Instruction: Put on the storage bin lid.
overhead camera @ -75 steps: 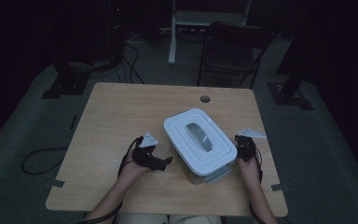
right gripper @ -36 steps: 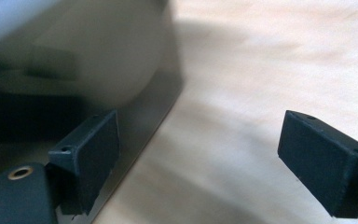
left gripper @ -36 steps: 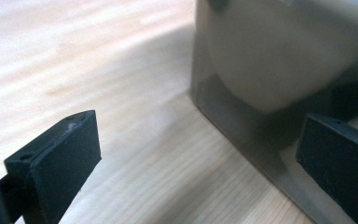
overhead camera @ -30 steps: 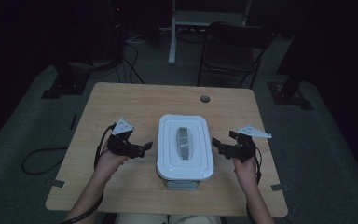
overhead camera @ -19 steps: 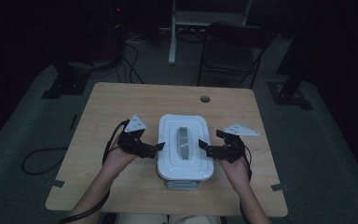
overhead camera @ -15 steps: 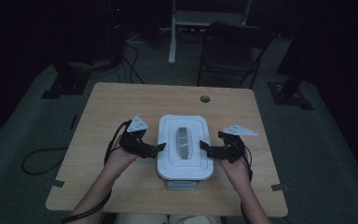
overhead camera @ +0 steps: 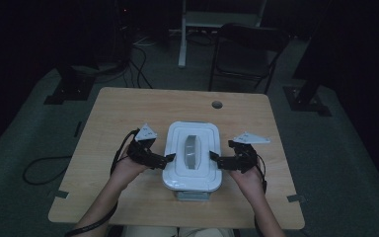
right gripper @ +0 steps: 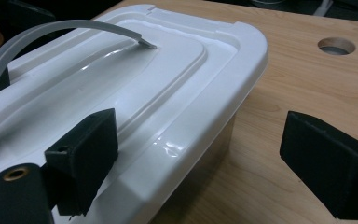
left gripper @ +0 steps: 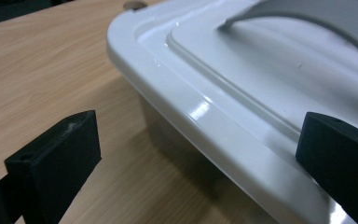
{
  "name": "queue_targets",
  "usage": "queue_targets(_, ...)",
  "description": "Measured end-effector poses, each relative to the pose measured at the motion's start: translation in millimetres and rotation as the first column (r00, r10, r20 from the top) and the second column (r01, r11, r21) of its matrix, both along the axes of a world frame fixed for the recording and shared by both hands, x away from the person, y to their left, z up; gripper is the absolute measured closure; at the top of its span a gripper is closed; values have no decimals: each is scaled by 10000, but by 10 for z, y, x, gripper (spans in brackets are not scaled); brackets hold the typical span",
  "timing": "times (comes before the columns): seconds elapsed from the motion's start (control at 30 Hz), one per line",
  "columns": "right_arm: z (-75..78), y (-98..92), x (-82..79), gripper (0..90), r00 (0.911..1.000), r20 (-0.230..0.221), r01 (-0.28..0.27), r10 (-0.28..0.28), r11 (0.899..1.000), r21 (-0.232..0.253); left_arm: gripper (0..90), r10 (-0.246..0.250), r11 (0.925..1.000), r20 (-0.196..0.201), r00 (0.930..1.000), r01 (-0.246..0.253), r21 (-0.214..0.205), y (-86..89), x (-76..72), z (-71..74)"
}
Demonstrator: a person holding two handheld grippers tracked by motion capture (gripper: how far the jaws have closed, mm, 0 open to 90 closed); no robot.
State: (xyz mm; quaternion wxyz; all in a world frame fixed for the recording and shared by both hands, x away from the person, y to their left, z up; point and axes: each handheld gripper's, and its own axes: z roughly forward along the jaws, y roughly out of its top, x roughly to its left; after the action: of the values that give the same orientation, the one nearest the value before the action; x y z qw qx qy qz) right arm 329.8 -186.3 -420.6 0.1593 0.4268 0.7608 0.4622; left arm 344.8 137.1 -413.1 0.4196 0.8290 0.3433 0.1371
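A white lidded plastic box (overhead camera: 192,155) with a grey handle (overhead camera: 192,152) stands in the middle of the wooden table. My left gripper (overhead camera: 168,158) is open at the box's left edge, one jaw over the lid rim (left gripper: 223,135) and one beside it above the table. My right gripper (overhead camera: 213,159) is open at the right edge, one jaw over the lid (right gripper: 135,102) and the other out over the wood. Neither gripper clamps the rim.
The table (overhead camera: 113,118) has a round cable hole (overhead camera: 217,104) at its far middle. A dark chair (overhead camera: 246,49) and a white desk leg (overhead camera: 182,34) stand beyond the table. Cables lie on the floor at the left.
The box was turned from a slant to straight. Both grippers moved inward from beside the box to its left and right lid edges.
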Motion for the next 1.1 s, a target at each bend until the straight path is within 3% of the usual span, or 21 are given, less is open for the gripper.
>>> queue_targets(0.07, 11, 36, 9, 114, 10000, 34, 51, -50, 9995, -320, 10, 27, 9998, -388, 9992, -34, -185, 2, 20, -40)
queue_targets(0.17, -21, 54, 17, 117, 9997, 1, 228, -229, 9981, -570, 10, -4, 9998, -156, 9999, 2, -177, -66, -24, -68)
queue_targets(0.27, -90, 13, 8, 121, 9993, -24, 376, -376, 9993, 26, 10, -53, 9998, -184, 9998, 49, -196, -81, -9, -70)
queue_targets(0.43, -98, 21, -3, 122, 9992, 138, 380, -380, 9993, 39, 10, -30, 9976, -382, 9993, 3, -698, -45, 11, -122)
queue_targets(0.63, -106, 7, 9, 122, 9993, 21, 371, -372, 9992, 162, 10, 74, 9995, -81, 9999, -76, -291, -76, 19, -84)
queue_targets(0.8, -105, 12, 3, 122, 9992, 109, 381, -383, 9992, 130, 10, 55, 9995, -197, 9998, -61, -301, -77, 31, -78)
queue_targets(0.93, -73, 31, 1, 121, 9991, 129, 410, -408, 9990, -149, 10, 133, 9998, 62, 9999, -134, 153, -116, 7, -33)
queue_targets(1.0, -49, 51, -7, 121, 9987, 240, 461, -451, 9979, -446, 10, 136, 9996, 64, 9999, -137, 240, -122, 5, -22)
queue_targets(1.1, -33, 60, -4, 121, 9986, 147, 511, -504, 9974, -505, 11, 206, 9991, 166, 9997, -212, 363, -136, -10, -7)
